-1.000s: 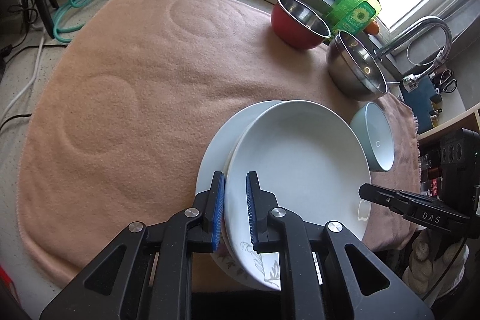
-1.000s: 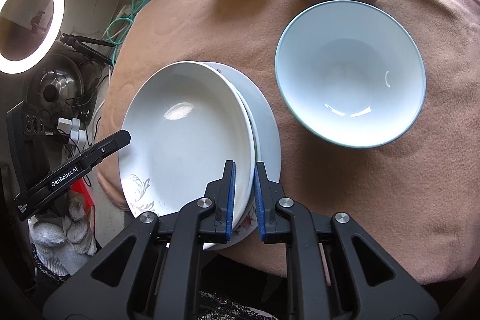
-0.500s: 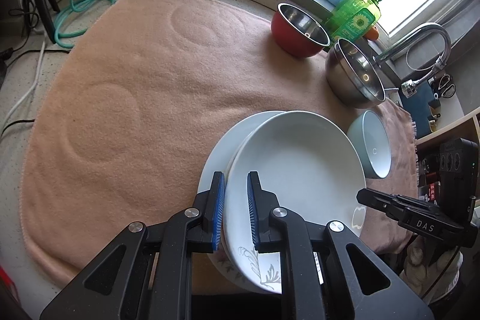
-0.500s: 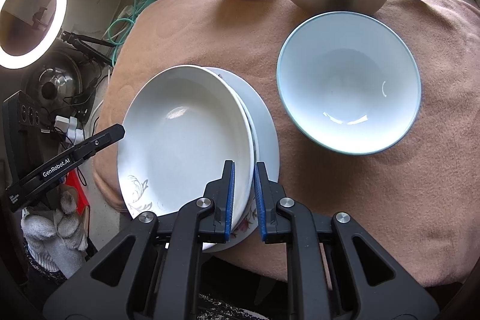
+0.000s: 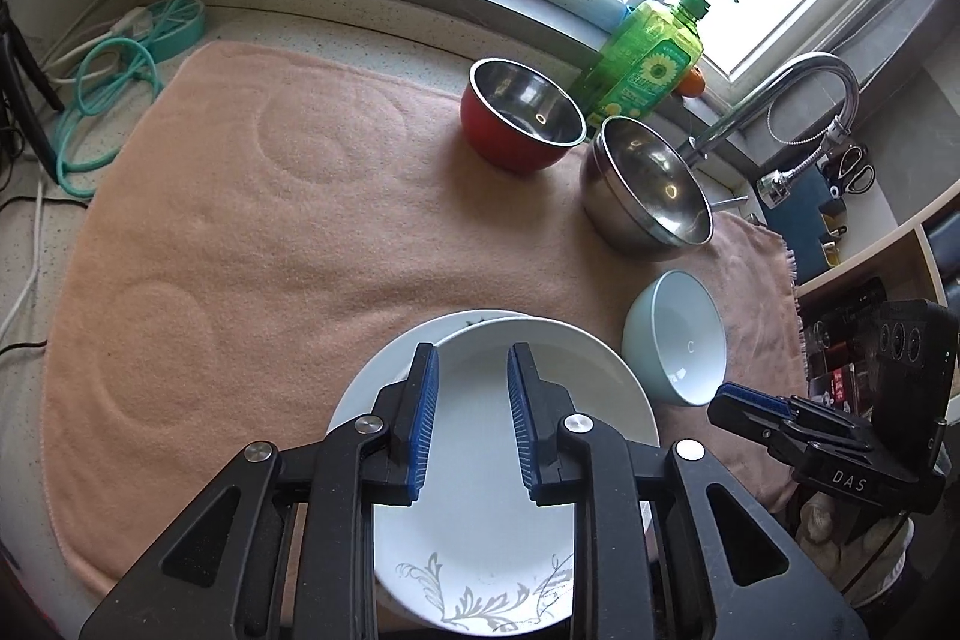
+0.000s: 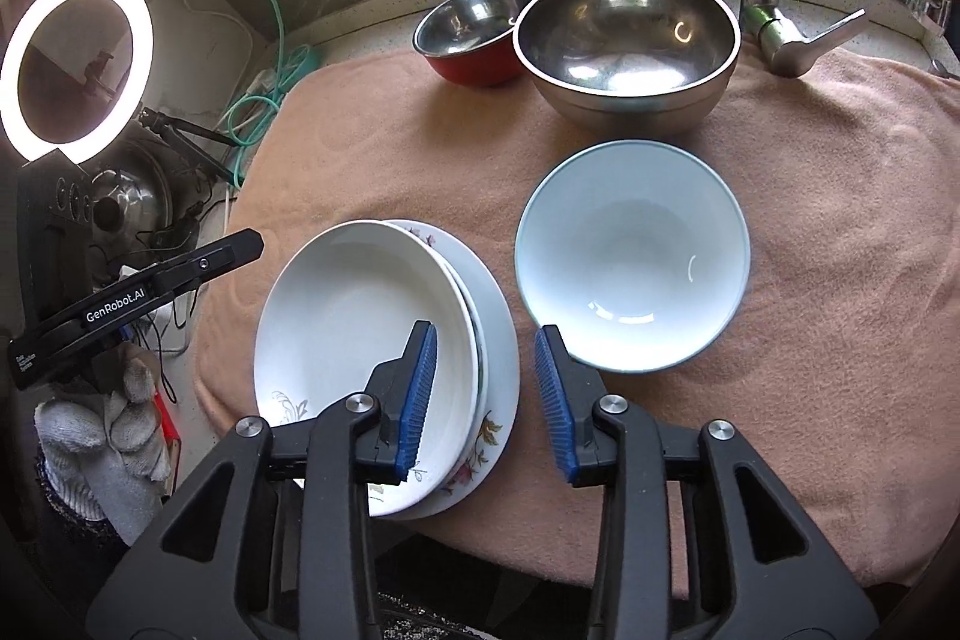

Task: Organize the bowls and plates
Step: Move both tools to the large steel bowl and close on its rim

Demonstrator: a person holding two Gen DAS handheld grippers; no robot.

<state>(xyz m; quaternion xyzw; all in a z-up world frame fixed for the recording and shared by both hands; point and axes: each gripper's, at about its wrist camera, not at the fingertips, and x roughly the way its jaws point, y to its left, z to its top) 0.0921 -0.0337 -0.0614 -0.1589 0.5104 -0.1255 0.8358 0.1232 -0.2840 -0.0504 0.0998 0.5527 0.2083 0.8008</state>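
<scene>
Both hand-held grippers hang over the near edge of a stack of plates with their jaws opening. Between the blue pads of the left gripper (image 5: 468, 421) nothing is clamped; the deep white plate (image 5: 486, 532) on top of the stack shows below the gap. The right gripper (image 6: 487, 397) stands parted wider, its pads clear of the stack's right rim, which lies beneath them untouched. Under the deep plate sits a flat flowered plate (image 6: 495, 388), offset to the right, both resting on a peach towel (image 6: 828, 280) that covers the counter. Just right of the stack stands a pale blue bowl (image 6: 633, 256), apart from it. Farther back, a large steel bowl (image 6: 627, 46) and a red-sided steel bowl (image 6: 471, 34) stand side by side. Behind them a green soap bottle (image 5: 645, 61) stands under the window, beside a chrome tap (image 5: 780, 100).
</scene>
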